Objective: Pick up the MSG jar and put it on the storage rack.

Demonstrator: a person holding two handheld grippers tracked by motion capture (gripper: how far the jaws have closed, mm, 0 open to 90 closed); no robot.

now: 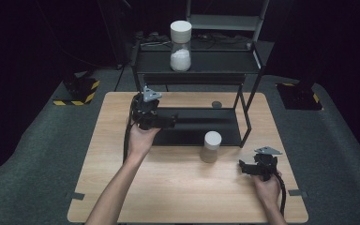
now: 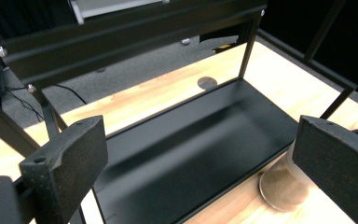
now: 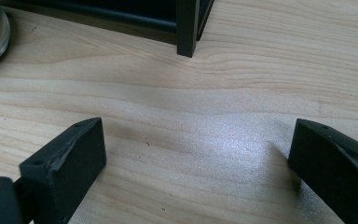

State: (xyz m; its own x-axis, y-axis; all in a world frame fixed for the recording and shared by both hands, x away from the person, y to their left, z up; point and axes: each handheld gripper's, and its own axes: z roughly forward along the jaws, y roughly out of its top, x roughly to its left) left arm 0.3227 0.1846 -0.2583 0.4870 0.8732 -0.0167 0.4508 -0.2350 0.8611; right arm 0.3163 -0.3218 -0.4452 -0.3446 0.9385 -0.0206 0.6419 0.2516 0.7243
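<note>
Hovering over the black shelf's lower tray, the left gripper has its jaws spread wide, nothing between them. The brown sand timer stands upright on the table just beside the tray's front edge, while the right gripper, jaws also apart, sits low near it.

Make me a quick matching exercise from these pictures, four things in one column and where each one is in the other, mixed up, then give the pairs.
1. white-sand hourglass
2. brown-sand hourglass
3. left gripper
4. right gripper

A. low over the bare table near its right front
B. on the rack's top shelf
C. standing on the table just in front of the rack
D. at the rack's bottom shelf, left end

Pairs: 1-B, 2-C, 3-D, 4-A
</note>
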